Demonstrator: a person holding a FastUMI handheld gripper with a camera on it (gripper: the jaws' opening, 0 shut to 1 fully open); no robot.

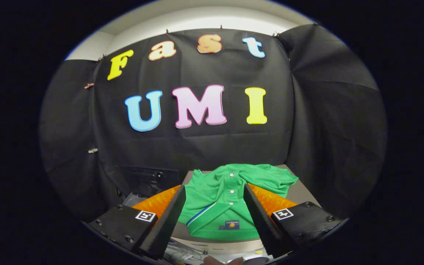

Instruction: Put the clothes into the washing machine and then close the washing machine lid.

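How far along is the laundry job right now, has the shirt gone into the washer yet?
Nothing looks done yet. The green shirt lies spread on the grey surface, over something orange. In hand: the gripper hangs open with its fingers either side of the shirt's collar and buttons, not pressing on it. Left: grasping the shirt, putting it into the washing machine and closing the lid.

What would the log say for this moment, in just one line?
stage: approach | gripper: open, holding nothing | green shirt: crumpled on grey surface, between and beyond the fingers | washing machine: cannot tell
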